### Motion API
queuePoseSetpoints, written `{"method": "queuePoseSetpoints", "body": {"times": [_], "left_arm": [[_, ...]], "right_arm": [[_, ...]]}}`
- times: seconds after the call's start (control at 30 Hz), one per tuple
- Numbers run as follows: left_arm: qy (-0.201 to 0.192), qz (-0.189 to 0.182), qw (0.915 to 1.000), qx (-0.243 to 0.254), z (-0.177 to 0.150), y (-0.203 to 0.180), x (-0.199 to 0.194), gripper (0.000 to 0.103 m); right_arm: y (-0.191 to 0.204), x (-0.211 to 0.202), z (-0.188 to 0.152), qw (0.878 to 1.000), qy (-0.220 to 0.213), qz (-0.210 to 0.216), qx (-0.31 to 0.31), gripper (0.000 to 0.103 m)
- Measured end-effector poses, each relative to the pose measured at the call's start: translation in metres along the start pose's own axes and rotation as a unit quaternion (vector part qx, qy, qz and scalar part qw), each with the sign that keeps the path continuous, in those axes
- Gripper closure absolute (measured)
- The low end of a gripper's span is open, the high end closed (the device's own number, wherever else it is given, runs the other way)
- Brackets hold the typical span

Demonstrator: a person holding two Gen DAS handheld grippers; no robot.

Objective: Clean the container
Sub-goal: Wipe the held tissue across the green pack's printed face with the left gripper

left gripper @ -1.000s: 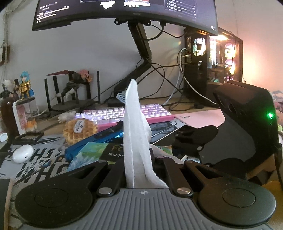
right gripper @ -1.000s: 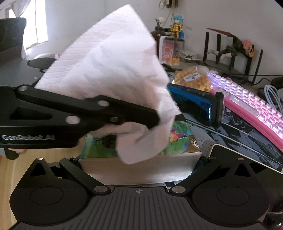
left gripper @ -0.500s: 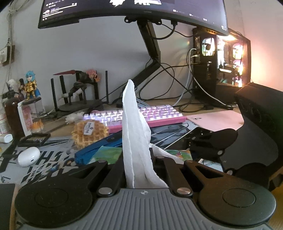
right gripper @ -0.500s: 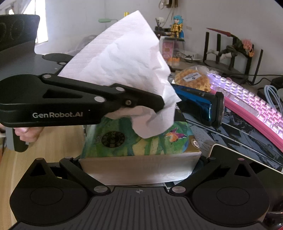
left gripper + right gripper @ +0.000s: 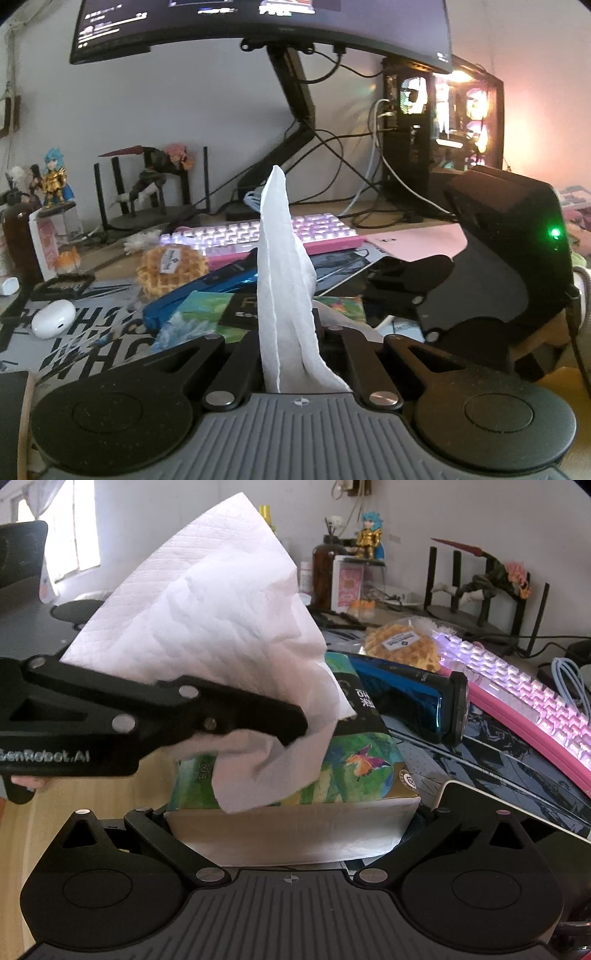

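Right wrist view: left claw [image 5: 291, 734] level, clamped on tissue [image 5: 207, 627].

A tissue pack [image 5: 369, 768] is set nearest, a razor [image 5: 410, 701] behind it, a keyboard [image 5: 535, 701] far right.

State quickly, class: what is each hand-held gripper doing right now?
Left hand-held gripper: shut on the white tissue.
Right hand-held gripper: clamped around the tissue pack.

Tissue [image 5: 207, 627] hides left claw [image 5: 295, 734] tips and tissue pack [image 5: 354, 768] opening beneath. Monitor [image 5: 258, 26] above cut off; screen text unreadable.
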State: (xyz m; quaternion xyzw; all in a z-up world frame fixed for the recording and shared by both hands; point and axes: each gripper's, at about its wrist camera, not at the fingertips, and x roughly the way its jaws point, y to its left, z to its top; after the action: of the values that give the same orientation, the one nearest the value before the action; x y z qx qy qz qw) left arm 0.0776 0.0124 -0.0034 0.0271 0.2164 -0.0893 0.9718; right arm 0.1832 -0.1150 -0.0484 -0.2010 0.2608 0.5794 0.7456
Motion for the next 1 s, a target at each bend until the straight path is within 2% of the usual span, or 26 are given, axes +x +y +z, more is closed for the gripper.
{"method": "queuePoseSetpoints", "body": {"times": [0.23,0.4,0.8,0.9,1.0], "left_arm": [[-0.002,-0.013,0.9999,0.000,0.002,0.000,0.010,0.098],[-0.007,0.012,0.9998,0.014,0.002,0.002,0.016,0.098],[-0.006,0.028,0.9996,0.006,-0.002,0.011,0.005,0.098],[-0.004,0.023,0.9997,0.003,-0.003,0.009,0.000,0.098],[-0.002,-0.001,1.0000,-0.003,-0.002,0.007,-0.002,0.098]], "right_arm": [[0.000,0.000,0.000,1.000,0.000,0.000,0.000,0.000],[0.000,0.000,0.000,1.000,0.000,0.000,0.000,0.000],[0.000,0.000,0.000,1.000,0.000,0.000,0.000,0.000],[0.000,0.000,0.000,1.000,0.000,0.000,0.000,0.000],[0.000,0.000,0.000,1.000,0.000,0.000,0.000,0.000]]}}
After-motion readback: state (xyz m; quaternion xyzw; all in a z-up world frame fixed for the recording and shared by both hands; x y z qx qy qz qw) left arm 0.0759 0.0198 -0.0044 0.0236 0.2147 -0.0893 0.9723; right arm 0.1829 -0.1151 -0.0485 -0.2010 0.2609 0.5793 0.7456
